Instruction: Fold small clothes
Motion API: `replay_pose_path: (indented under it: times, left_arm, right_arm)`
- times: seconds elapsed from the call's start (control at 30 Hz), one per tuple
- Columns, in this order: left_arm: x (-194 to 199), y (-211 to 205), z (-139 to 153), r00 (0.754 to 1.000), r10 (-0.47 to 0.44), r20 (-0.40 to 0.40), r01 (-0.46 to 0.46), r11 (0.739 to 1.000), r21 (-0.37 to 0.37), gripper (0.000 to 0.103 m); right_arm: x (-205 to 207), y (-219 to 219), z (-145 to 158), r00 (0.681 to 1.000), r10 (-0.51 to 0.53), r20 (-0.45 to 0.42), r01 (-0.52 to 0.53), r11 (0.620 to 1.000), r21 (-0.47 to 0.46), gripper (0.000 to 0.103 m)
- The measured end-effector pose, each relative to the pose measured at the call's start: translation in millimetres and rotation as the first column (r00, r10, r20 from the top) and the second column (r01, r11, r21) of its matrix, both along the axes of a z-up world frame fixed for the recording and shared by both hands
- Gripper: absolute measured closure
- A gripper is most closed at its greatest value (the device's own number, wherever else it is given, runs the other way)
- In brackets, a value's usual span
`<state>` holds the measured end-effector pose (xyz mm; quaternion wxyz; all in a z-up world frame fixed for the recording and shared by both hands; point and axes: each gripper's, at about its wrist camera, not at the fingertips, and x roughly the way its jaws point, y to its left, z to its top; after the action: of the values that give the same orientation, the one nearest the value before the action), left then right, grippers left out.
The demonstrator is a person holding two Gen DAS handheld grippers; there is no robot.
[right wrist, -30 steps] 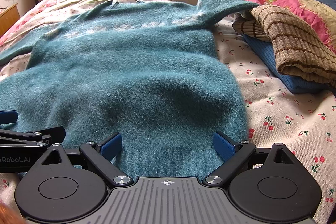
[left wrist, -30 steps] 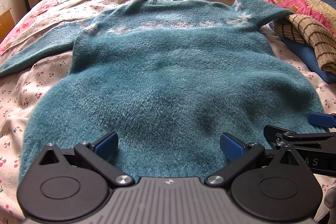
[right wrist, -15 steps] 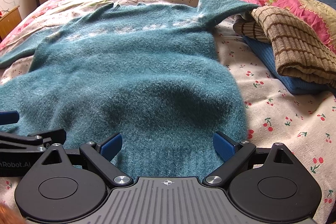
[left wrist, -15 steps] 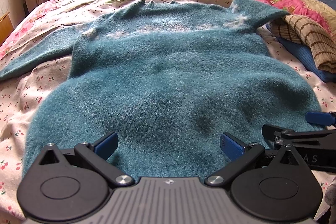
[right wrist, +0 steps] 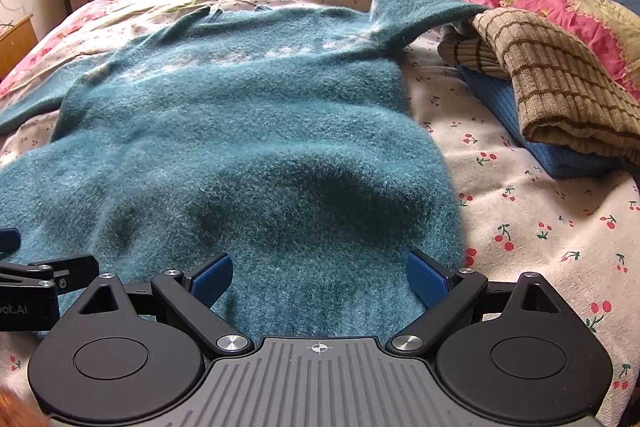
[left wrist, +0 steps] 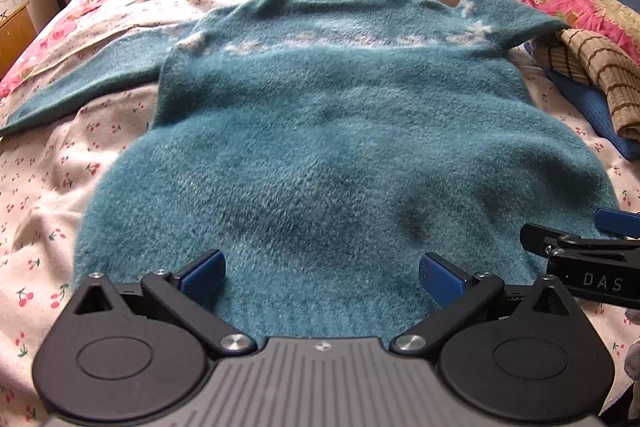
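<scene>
Spread flat across the bed (left wrist: 60,155): teal sweater (left wrist: 340,131), sleeves out, no fold made yet. Beside it, folded clothes (right wrist: 560,95), seemingly done. At its hem, left tool (left wrist: 322,273) and right tool (right wrist: 319,273), both spread wide, pinching nothing.

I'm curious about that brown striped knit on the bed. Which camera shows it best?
The right wrist view: the brown striped knit shows almost whole, folded on a blue garment. The left wrist view catches it only at its right edge, squeezed and partly cut off.
</scene>
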<state>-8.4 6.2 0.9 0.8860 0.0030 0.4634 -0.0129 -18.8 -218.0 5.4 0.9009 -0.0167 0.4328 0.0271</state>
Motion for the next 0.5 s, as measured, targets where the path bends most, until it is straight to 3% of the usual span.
replay_pose_path:
  times: [0.5]
  left_arm:
    - [-5.4,-1.4,1.7,1.000,0.011,-0.005,-0.011,1.000,0.022,0.000]
  right_arm:
    - [-2.9,-4.3,2.5,1.000,0.005,0.012,-0.005,1.000,0.028,0.008]
